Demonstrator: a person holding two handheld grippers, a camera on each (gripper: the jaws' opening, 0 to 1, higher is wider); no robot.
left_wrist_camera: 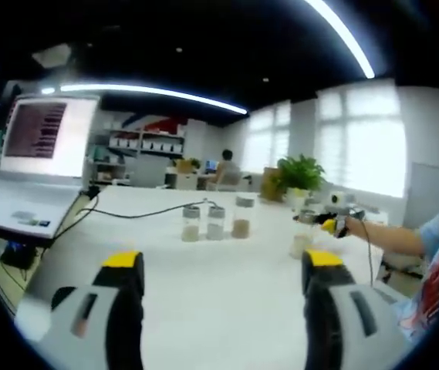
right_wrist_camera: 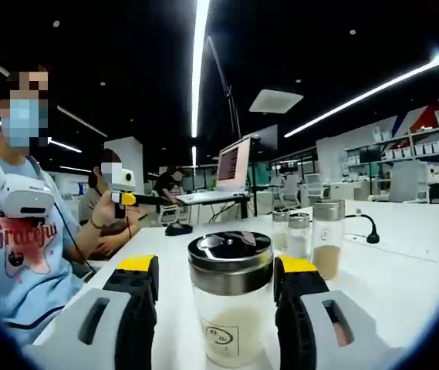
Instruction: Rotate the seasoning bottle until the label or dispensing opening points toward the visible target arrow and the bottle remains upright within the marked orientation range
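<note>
— Carrying everything? A white table [left_wrist_camera: 227, 301], wide and bare across the near part.

— And directly on it? Toward the middle, a row of three small glass jars [left_wrist_camera: 214, 220] with silver lids, standing upright, close together, pale and brownish powder inside. Off to the right, apart from that row, a fourth seasoning bottle [left_wrist_camera: 302, 235]; in the right gripper view seen close up, upright, chrome lid, small label low on the glass [right_wrist_camera: 230, 297].

— Anything else resting there? An open laptop [left_wrist_camera: 30, 173] at the left edge, screen lit. A black cable [left_wrist_camera: 138, 213] trailing from it toward the jars. At the far edge, a potted green plant [left_wrist_camera: 300, 179].
</note>
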